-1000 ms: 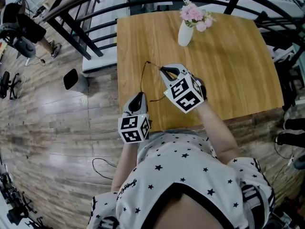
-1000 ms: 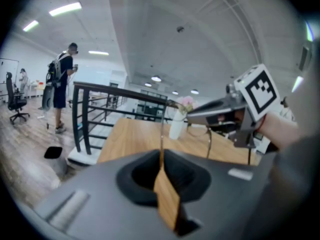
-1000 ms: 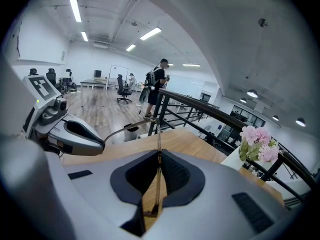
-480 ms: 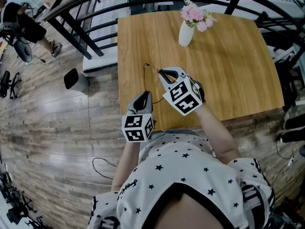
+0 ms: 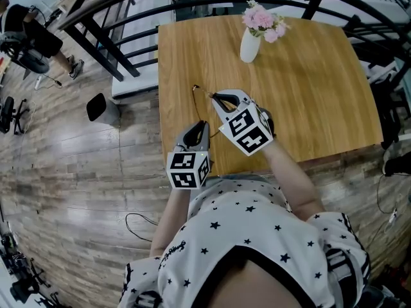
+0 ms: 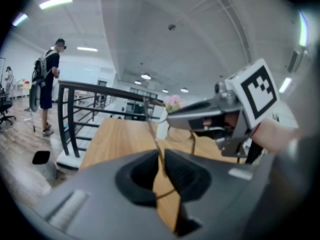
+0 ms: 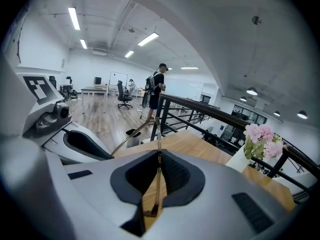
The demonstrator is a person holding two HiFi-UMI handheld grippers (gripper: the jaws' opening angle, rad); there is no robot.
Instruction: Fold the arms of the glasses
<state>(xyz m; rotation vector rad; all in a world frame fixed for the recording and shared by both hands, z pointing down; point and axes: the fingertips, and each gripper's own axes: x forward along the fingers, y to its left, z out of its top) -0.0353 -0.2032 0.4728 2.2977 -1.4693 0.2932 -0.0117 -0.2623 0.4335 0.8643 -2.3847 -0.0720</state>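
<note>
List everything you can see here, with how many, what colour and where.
table: 1, light wood, centre
glasses: 1, thin gold-toned wire, over table, between both grippers
vase: 1, white, table's far side
flowers: 1 bunch, pink, in vase
railing: 1, black, beyond table
small object: 1, black, floor left of table
bystander: at least 1, dark clothes, past railing
shirt: 1, white, black stars
left gripper: 1, grey, shut on glasses
right gripper: 1, grey, shut on glasses

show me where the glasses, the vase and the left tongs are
glasses [image 7: 158, 141], right gripper view, on the thin gold arm.
vase [image 5: 250, 46], head view, on its white body below the pink flowers.
left tongs [image 5: 201, 126], head view, midway between the fingertips.
</note>
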